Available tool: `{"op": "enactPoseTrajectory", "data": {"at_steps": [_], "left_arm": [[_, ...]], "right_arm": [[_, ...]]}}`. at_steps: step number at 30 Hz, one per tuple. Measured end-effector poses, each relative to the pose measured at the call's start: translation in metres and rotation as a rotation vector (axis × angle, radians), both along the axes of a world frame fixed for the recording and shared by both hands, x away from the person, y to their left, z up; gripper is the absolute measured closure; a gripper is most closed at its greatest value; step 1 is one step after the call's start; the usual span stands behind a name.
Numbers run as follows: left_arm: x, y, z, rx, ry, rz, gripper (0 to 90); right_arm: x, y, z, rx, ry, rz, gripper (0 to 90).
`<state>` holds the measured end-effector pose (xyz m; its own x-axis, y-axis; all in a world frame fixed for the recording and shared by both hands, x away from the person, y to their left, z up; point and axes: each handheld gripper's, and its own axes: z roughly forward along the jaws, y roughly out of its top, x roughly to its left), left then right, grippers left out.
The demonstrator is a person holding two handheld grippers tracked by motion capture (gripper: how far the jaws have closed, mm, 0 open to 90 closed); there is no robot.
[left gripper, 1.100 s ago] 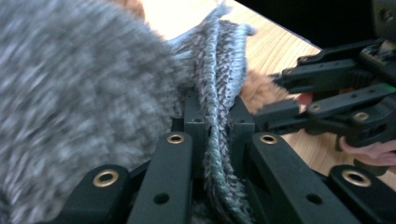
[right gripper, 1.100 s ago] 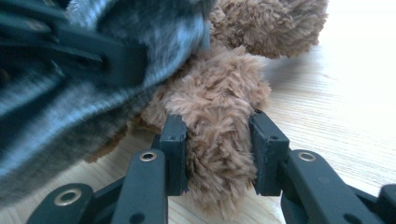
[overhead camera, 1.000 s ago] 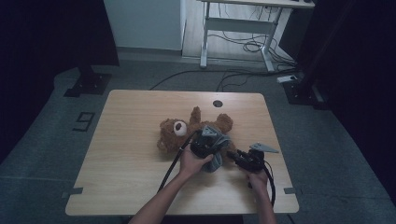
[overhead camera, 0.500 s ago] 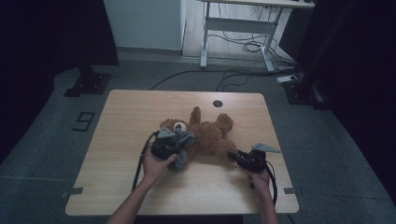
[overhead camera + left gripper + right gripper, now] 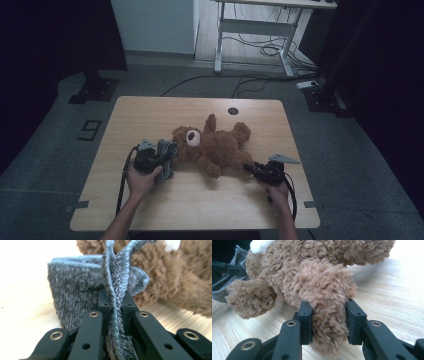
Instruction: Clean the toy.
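Observation:
A brown teddy bear (image 5: 215, 145) lies on its back in the middle of the wooden table (image 5: 150, 115), its white muzzle up. My left gripper (image 5: 161, 161) sits just left of the bear's head, shut on a grey knitted cloth (image 5: 167, 159). In the left gripper view the cloth's (image 5: 82, 292) folded edge is pinched between the fingers (image 5: 103, 305), with the bear's fur (image 5: 175, 282) just behind. My right gripper (image 5: 248, 169) is at the bear's lower right, shut on a furry leg (image 5: 328, 315) that fills the gap between its pads (image 5: 305, 317).
A small round hole (image 5: 232, 111) marks the table's far side. Past the table stand a white desk frame (image 5: 260, 35) and cables on the grey floor. A dark stand foot (image 5: 95, 87) sits at the far left. The table's front strip is bare wood.
My left gripper has carried the grey cloth leftward, from over the bear's body near the right gripper to the left of its head. The right gripper has stayed on the leg.

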<state>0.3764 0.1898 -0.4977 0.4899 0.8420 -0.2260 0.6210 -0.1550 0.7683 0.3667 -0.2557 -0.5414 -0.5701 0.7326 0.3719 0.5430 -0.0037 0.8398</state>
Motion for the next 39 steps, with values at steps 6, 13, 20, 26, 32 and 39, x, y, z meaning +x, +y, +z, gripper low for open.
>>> {"op": "enactPoseTrajectory", "data": {"at_steps": [6, 13, 20, 26, 32, 39], "left_arm": [[0.007, -0.022, 0.054, -0.029, -0.112, -0.04, 81.6], [0.05, -0.07, 0.089, 0.043, -0.144, -0.099, 81.7], [0.077, -0.087, 0.064, 0.051, -0.049, -0.109, 81.8], [0.063, -0.071, 0.048, -0.013, -0.013, -0.107, 82.5], [0.041, -0.07, 0.042, -0.008, -0.022, -0.138, 82.7], [0.005, -0.062, 0.024, -0.11, -0.034, -0.169, 83.1]], "right_arm": [[0.0, 0.0, 0.0, 0.008, 0.004, -0.004, 63.4], [0.0, 0.0, 0.001, -0.003, 0.0, -0.011, 63.3], [0.001, 0.0, 0.003, -0.041, -0.026, -0.035, 63.3], [0.0, 0.003, 0.003, -0.065, -0.012, -0.019, 58.3], [-0.008, 0.001, 0.017, 0.007, -0.053, -0.049, 38.1], [-0.017, -0.002, 0.039, 0.082, -0.115, -0.064, 30.1]]}}
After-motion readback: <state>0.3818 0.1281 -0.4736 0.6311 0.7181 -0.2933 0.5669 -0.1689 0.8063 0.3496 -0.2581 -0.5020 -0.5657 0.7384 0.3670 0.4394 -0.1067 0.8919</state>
